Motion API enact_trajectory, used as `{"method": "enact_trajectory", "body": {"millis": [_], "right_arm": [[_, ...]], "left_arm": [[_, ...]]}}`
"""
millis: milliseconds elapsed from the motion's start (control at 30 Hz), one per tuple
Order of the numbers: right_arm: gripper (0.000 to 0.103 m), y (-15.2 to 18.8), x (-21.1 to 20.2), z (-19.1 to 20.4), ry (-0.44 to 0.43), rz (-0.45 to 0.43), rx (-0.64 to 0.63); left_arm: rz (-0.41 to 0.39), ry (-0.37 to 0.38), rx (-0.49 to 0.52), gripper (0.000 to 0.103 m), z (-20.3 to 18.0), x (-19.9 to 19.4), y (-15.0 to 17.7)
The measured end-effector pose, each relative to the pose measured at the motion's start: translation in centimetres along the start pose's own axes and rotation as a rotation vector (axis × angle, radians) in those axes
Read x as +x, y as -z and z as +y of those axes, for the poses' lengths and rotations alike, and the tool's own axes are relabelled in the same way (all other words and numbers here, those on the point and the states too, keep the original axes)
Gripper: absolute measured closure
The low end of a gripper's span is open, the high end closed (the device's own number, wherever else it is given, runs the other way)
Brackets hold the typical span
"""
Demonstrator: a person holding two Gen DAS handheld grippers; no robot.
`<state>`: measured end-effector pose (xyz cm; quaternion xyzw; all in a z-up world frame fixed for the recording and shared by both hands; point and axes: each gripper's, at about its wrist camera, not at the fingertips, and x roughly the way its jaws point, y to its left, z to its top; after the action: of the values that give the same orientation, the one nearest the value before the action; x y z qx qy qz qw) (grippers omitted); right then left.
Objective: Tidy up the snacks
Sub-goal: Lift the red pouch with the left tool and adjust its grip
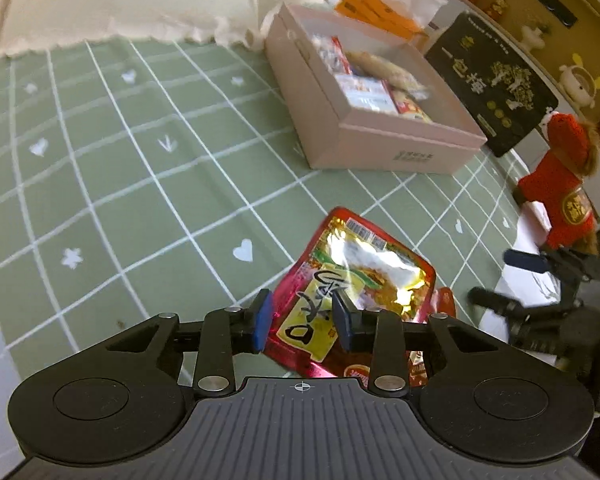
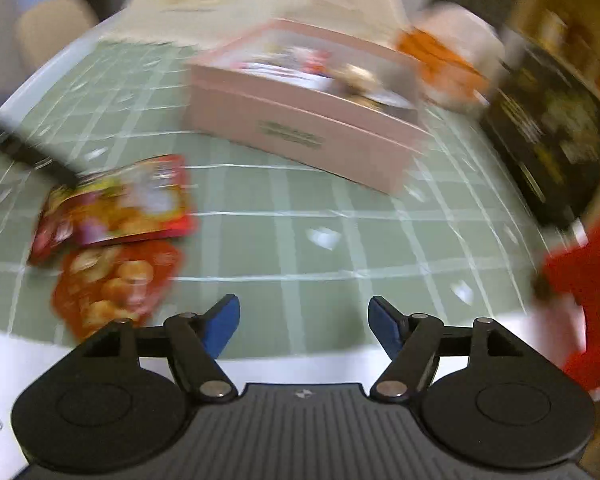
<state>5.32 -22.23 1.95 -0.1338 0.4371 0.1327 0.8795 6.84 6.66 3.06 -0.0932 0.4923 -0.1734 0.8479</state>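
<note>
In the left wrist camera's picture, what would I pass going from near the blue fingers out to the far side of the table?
Red and yellow snack packet between the left gripper fingers → bare green checked tablecloth → pink box with snacks inside → orange packets in the white box behind it.

My bench [image 1: 16, 364] wears a green white-grid cloth [image 1: 112, 168]; yellow wooden shelf [image 1: 540, 4] of figurines behind.

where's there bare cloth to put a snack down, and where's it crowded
Bare green cloth lies left of the pink box, and between the box and the red snack packet. It is crowded right of the box: black board, red plush toy.
</note>
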Motion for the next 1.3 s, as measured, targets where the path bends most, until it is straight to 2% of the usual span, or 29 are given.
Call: {"method": "enact_trajectory", "body": {"millis": [100, 167, 267, 400, 467, 533, 600, 800, 933, 1033, 1100, 1200, 1300], "right_arm": [[0.032, 0.2, -0.5, -2.0, -0.005, 0.006, 0.094], [0.032, 0.2, -1.3, -1.8, -0.063, -0.024, 0.096], [0.032, -0.3, -3.0, 1.6, -0.166, -0.077, 0.007], [0.033, -0.4, -3.4, 7.5, -0.225, -0.118, -0.192], [0.035, -0.4, -2.8, 9.5, -0.199, -0.117, -0.257], [0.035, -0.4, -1.9, 9.6, -0.175, -0.093, -0.260], [0.035, -0.6, -1.8, 8.2, -0.169, -0.087, -0.211], [0.035, -0.2, -0.9, 2.4, -0.022, -0.058, -0.059], [0.035, 0.3, -0.8, 0.3, 0.069, -0.054, -0.030], [0.035, 0.4, -0.5, -0.6, 0.092, -0.049, -0.005], [0.035, 0.6, -0.9, -0.7, 0.092, -0.047, 0.013], [0.035, 0.1, -0.1, -0.6, 0.094, -0.044, 0.032], [0.035, -0.3, -0.2, -0.4, 0.105, -0.043, 0.047]], "left_arm": [[-0.067, -0.028, 0.065, 0.066, -1.5, -1.4, -0.2], [-0.076, -0.019, 0.120, 0.066, -2.5, -1.5, -0.7], [-0.049, -0.029, 0.121, 0.066, -2.9, 0.1, -1.4], [-0.048, -0.040, 0.041, 0.066, -2.2, 2.5, -2.3], [-0.042, -0.023, 0.012, 0.066, -1.7, 2.9, -2.4], [-0.024, -0.028, 0.024, 0.066, -1.5, 3.0, -2.2], [-0.014, -0.024, 0.031, 0.066, -1.3, 2.6, -1.6], [-0.006, -0.014, 0.024, 0.065, -1.6, 1.2, 0.0], [0.003, -0.002, 0.067, 0.065, -3.1, 0.1, 1.0], [-0.053, -0.101, 0.172, 0.065, -5.2, -1.4, 1.4], [-0.072, -0.136, 0.244, 0.065, -6.7, -1.9, 1.5], [-0.024, -0.118, 0.298, 0.064, -8.5, -1.3, 1.4], [0.037, -0.149, 0.366, 0.063, -10.3, 0.6, 2.3]]}}
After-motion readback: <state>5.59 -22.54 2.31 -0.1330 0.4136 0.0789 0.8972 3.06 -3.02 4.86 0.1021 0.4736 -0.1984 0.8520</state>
